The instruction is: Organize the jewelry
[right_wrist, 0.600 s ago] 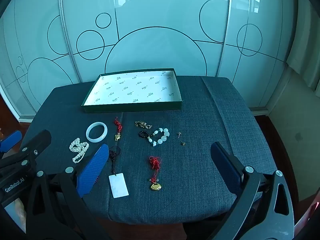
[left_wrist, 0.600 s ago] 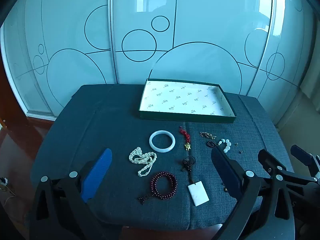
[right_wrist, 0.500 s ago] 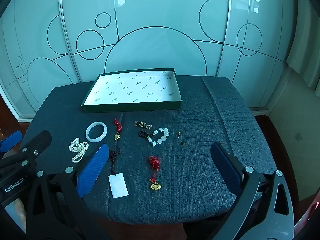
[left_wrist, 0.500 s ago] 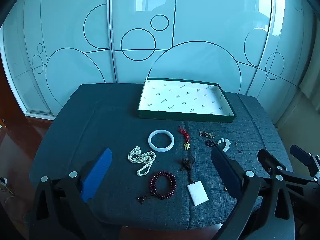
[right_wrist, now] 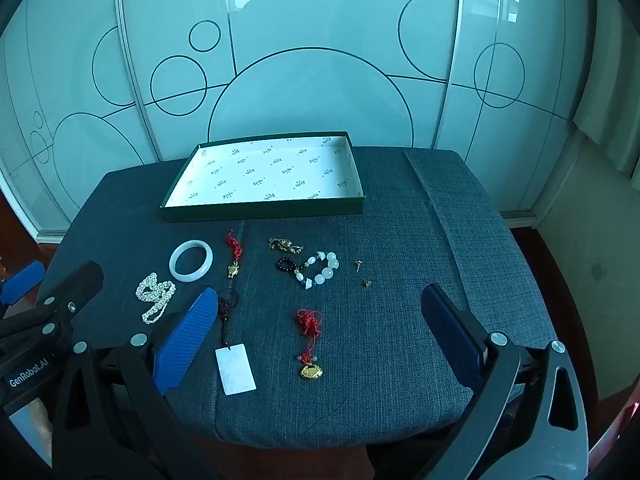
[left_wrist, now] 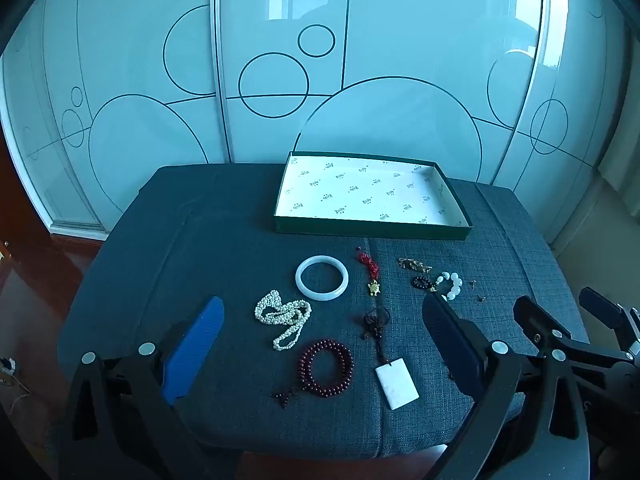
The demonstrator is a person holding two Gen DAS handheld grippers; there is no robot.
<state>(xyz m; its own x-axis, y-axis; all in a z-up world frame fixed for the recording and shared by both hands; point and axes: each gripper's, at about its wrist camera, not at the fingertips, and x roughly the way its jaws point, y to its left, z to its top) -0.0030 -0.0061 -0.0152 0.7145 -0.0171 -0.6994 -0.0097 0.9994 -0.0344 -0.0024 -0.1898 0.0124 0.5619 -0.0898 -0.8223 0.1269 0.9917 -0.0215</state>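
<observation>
While the left hand-held gripper (left_wrist: pixel 320 344) is held spread and empty, the stiff, slippery white bangle (left_wrist: pixel 321 278) is seen at twelve o'clock, best pinched across its rim; limp pearl strands (left_wrist: pixel 282 316) want scooping. From the right hand-held gripper (right_wrist: pixel 314 332), likewise spread, the empty green tray (right_wrist: pixel 264 212) lies at twelve o'clock beyond the light red-tasselled charm (right_wrist: pixel 310 344).

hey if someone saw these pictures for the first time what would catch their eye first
Probably the shallow green tray with its white printed lining, lying empty at the far side of the dark cushion. Next, the jewelry strewn in front of it: a pale bangle, a dark red bead bracelet and a white rectangular pendant nearest the open grippers.
</observation>
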